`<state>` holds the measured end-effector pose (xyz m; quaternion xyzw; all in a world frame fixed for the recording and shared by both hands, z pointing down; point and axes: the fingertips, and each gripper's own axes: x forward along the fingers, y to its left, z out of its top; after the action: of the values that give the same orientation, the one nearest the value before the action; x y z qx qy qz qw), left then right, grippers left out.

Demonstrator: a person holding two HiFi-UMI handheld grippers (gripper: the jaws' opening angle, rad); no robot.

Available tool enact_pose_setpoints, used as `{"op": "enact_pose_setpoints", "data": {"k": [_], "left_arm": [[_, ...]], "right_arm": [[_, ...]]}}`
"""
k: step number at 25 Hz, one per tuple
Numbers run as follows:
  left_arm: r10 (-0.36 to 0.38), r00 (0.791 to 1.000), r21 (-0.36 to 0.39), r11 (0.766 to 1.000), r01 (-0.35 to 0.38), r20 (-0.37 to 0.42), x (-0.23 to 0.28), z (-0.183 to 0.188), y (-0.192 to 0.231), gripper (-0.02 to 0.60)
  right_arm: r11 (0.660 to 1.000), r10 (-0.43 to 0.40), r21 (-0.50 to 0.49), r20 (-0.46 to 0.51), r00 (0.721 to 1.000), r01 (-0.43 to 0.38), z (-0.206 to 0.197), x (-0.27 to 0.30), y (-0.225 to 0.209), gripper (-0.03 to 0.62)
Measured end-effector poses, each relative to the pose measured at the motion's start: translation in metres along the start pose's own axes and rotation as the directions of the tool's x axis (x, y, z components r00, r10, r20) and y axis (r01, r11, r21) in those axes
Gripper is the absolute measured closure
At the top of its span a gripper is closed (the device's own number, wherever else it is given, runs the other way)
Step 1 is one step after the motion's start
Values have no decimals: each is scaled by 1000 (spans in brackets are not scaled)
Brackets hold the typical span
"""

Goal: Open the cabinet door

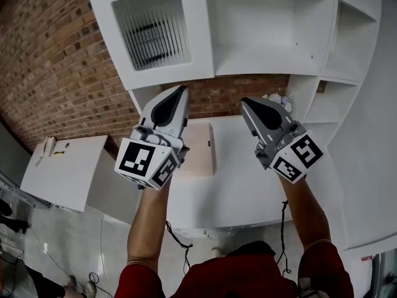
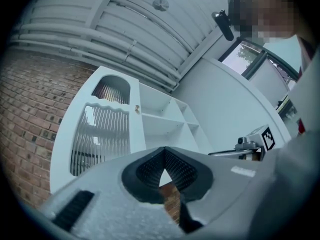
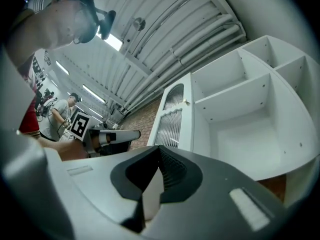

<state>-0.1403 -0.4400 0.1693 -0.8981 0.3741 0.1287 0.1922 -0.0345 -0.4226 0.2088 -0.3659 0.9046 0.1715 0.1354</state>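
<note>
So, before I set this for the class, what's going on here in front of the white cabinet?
A person holds a gripper in each hand, raised in front of a white cabinet. The left gripper and the right gripper are both shut and empty, and neither touches anything. The cabinet door, with its ribbed panel, sits to the left of bare open shelves. Neither gripper has hold of the door yet.

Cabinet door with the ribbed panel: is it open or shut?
Shut: the cabinet door sits flush with the open shelves beside it, and its knob edge shows no gap.
</note>
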Motion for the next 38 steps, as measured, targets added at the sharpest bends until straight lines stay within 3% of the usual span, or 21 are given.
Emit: {"op": "enact_pose_setpoints", "data": {"k": [11, 17, 24, 30, 38], "left_arm": [[34, 999, 88, 996, -32, -16, 76, 38, 29, 581], [112, 993, 113, 988, -109, -22, 117, 59, 58, 581], [214, 977, 196, 958, -211, 8, 166, 96, 94, 520], [293, 956, 286, 914, -289, 28, 193, 116, 115, 469], [334, 943, 365, 876, -314, 10, 220, 123, 121, 445]], "right_arm": [[998, 61, -31, 22, 998, -60, 16, 24, -46, 582], [995, 79, -59, 37, 996, -77, 26, 18, -71, 582], [993, 83, -83, 37, 996, -80, 26, 2, -97, 582], [991, 90, -104, 27, 996, -87, 18, -4, -113, 582], [987, 105, -124, 14, 994, -102, 9, -11, -124, 582]]}}
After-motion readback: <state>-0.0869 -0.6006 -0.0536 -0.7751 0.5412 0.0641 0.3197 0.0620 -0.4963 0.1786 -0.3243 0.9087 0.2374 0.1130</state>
